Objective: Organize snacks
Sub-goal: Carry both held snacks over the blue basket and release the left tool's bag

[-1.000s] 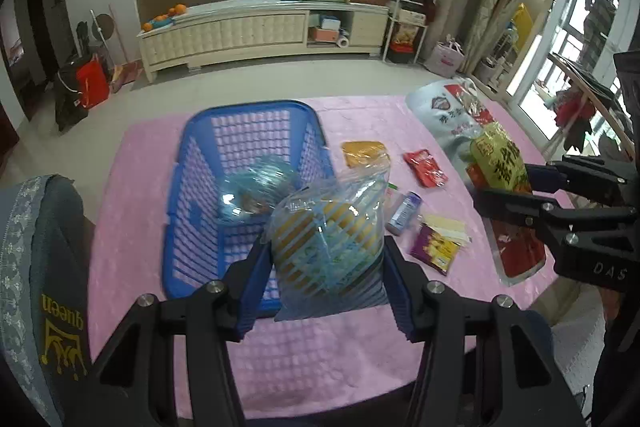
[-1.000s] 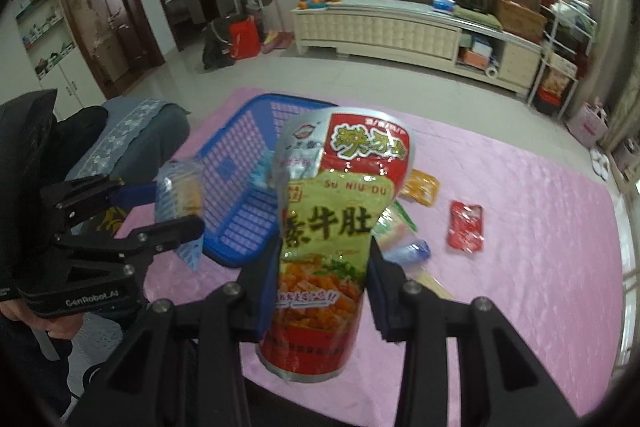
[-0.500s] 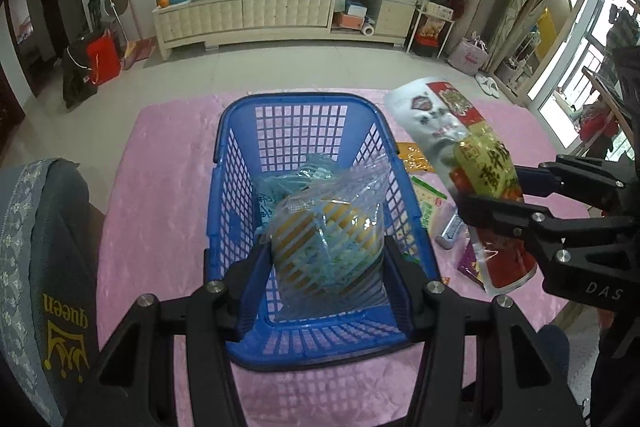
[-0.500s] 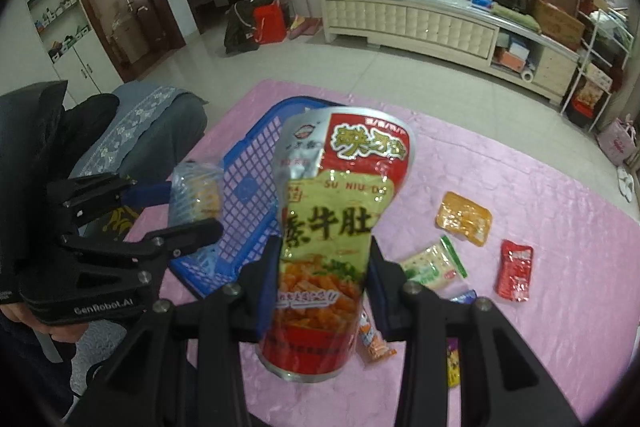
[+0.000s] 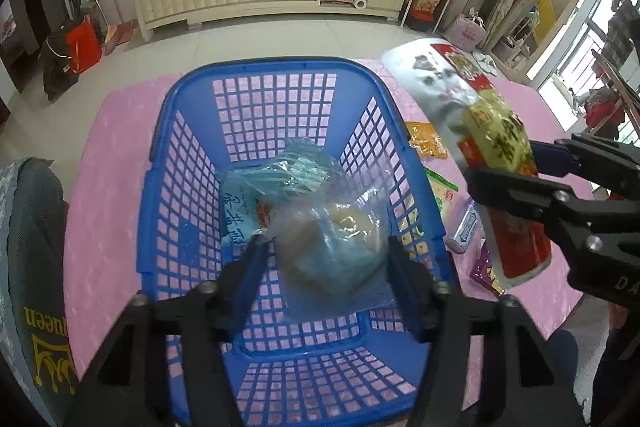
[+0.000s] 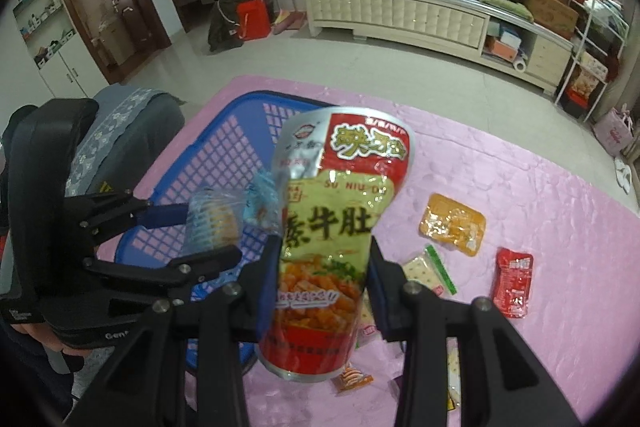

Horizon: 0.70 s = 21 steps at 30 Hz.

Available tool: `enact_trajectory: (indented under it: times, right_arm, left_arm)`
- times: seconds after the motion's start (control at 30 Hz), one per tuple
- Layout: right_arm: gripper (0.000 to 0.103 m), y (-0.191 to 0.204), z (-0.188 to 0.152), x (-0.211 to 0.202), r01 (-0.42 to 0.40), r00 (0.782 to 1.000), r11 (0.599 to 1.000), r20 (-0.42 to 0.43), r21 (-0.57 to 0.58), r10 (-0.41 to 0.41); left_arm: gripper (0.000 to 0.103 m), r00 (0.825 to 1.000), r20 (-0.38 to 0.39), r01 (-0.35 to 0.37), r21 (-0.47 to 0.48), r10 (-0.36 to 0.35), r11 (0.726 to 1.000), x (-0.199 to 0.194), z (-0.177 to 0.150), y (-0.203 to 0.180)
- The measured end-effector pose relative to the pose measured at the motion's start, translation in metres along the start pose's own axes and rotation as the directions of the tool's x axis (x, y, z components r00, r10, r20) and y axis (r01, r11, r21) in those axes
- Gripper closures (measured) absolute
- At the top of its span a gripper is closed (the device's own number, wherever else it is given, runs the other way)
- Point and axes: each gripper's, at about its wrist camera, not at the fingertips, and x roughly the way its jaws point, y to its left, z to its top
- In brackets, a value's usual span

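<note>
Left gripper (image 5: 326, 259) over the blue basket (image 5: 192, 131), pointing steeply down into it. Its jaws have just been opening; the clear bun bag (image 5: 332, 251) hangs between them, blurred, with a visible gap on the left side, so released rather than pinched. Contact on the right side cannot be told. Beneath the bag, inside the basket, lies a pale blue packet (image 5: 256, 195) with blue Chinese writing, not readable.

Right gripper (image 6: 320, 267) clenched on a tall red-and-yellow pouch (image 6: 340, 211), held upright. Pouch print: "SU NIU DU" in small capitals, large black characters 素牛肚 below, yellow Chinese brand lettering on red at the top. From the left view this pouch sits right of the basket, above the pink cloth (image 5: 116, 147).

Loose on the cloth, ahead and right of the right gripper: an orange packet (image 6: 452, 223), a red packet (image 6: 514, 283), a cracker packet (image 6: 428, 267) with a green strip. Small print unreadable.

Gripper bodies carry partial lettering: "Gen…" on the left, "DA…" on the right. Grey cushion (image 5: 32, 267) at near left reads "queen" in yellow, upside down.
</note>
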Motion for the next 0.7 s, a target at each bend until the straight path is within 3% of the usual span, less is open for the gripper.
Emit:
enact_trajectory:
  times: [0.2,0.7]
  right_arm:
    - [0.059,-0.004,-0.006,-0.009,-0.001,1.000,1.000,0.000,0.012,0.001]
    - [0.059,0.025,0.013,-0.033,-0.017,0.999,0.999,0.031,-0.037,0.018]
  left_arm:
    - [0.032,1.000,0.008,0.002,-0.014,-0.002,1.000,-0.010,-0.004,0.002]
    - [0.032,0.993,0.110,-0.052,-0.009,0.052,0.999,-0.075,-0.008,0.028]
